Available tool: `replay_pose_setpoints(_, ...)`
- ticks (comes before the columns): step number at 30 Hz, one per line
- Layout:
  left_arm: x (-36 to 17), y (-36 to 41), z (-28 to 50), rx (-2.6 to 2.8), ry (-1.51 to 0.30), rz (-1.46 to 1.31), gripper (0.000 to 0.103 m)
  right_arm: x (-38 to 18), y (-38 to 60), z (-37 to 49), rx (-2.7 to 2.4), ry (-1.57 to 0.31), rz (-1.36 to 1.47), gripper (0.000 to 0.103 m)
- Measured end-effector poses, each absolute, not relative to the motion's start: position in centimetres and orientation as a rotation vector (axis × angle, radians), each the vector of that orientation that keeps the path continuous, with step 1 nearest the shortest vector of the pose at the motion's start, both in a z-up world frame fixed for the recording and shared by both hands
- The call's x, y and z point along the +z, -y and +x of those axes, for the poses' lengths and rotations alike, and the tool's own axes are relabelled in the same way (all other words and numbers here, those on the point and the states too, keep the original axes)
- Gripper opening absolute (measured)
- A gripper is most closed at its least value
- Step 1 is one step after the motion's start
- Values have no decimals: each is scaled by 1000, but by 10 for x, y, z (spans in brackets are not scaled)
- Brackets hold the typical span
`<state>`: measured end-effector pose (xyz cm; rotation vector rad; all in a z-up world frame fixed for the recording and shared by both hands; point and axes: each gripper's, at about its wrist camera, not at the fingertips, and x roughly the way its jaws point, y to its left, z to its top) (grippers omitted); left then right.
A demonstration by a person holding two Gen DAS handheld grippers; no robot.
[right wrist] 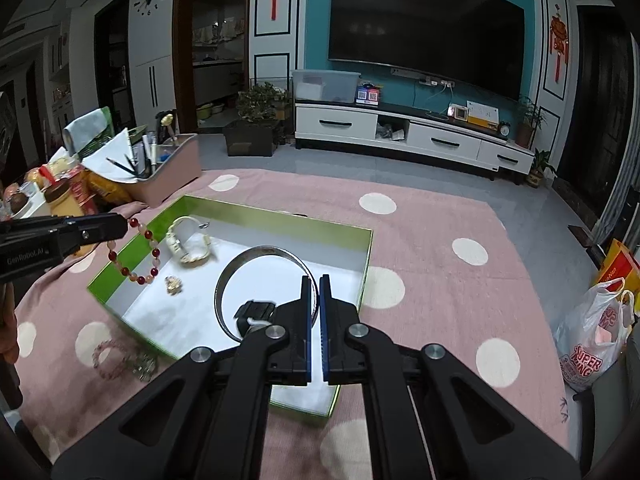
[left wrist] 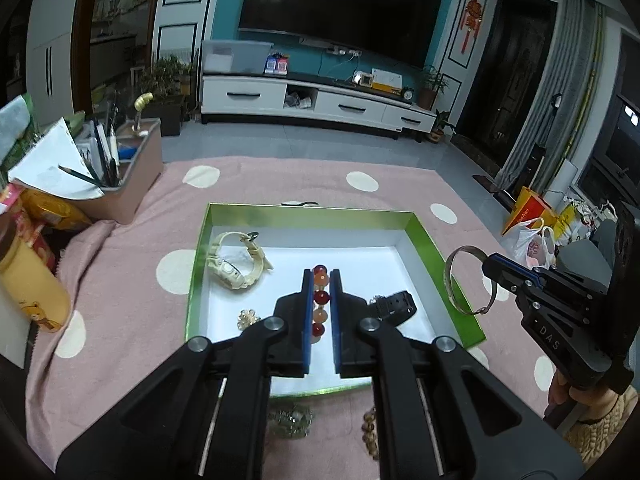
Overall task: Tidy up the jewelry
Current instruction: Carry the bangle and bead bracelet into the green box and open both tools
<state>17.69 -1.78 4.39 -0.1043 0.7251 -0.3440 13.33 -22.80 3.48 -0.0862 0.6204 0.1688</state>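
Left wrist: tongs grip beaded bracelet (over tray).

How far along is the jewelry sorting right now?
Roughly halfway. Already in the green box: a cream watch, a black watch and a small gold piece. In hand: the left tool holds a red bead bracelet, the right tool a silver bangle. Left on the cloth: a pink bracelet and other pieces.

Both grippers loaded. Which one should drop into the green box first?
Probably right: its gripper holds the silver bangle over bare box floor. The left gripper holds the bead bracelet over the box's edge.
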Motion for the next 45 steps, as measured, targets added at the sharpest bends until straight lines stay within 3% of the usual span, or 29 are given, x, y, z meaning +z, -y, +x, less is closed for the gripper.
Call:
replay_pose_setpoints(25, -26, 39, 250, -287, -935, -67, 8, -17, 193, 237, 123, -805, -229, 3)
replay_pose_setpoints(26, -28, 38, 251, -272, -942, -63, 10, -19, 191, 240, 122, -817, -239, 4)
replay_pose_setpoints(28, -29, 35, 251, -265, -950, -64, 38, -22, 189, 247, 126, -841, -234, 7)
replay_pose_setpoints(29, -29, 33, 251, -262, -948, -61, 44, -20, 190, 247, 123, -831, -233, 11)
replay_pose_setpoints(30, -28, 33, 250, -259, -943, -52, 46, -17, 191, 248, 108, -817, -238, 21)
replay_pose_setpoints(31, -26, 32, 249, -254, -936, -45, 46, -14, 193, 248, 96, -809, -235, 24)
replay_pose_setpoints(38, -1, 20, 234, -244, -861, -59, 49, 10, 217, 228, 105, -753, -134, 24)
replay_pose_setpoints(45, 17, 1, 205, -223, -815, -72, 59, 36, 240, 184, 112, -677, -75, 29)
